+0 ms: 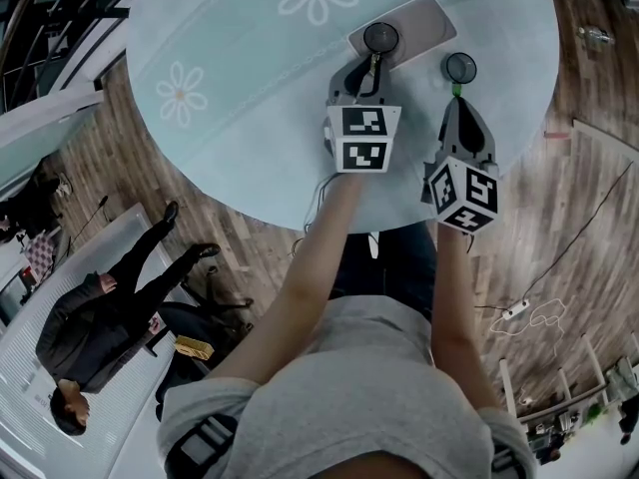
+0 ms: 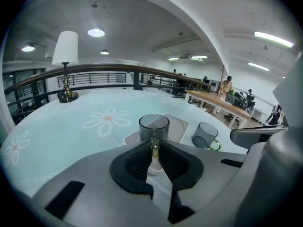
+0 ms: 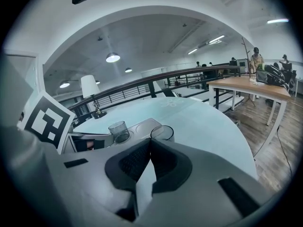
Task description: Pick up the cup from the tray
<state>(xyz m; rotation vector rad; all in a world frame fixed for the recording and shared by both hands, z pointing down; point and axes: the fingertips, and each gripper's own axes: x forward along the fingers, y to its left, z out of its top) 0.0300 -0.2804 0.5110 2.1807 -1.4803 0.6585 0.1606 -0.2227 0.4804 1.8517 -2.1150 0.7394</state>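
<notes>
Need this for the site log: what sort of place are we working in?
Probably an open-plan office or lab: a railing behind the round table, a long wooden desk with people at it, strip lights overhead.

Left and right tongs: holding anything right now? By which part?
Left tongs grip the cup on the tray by its handle. Right tongs are closed on nothing; the second cup stands just beyond them.

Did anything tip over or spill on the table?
No, nothing stands out. The smoky glass cup stands upright on the grey tray, held in the left claw. The second cup stands upright on the tablecloth beside the tray. No spills show.
</notes>
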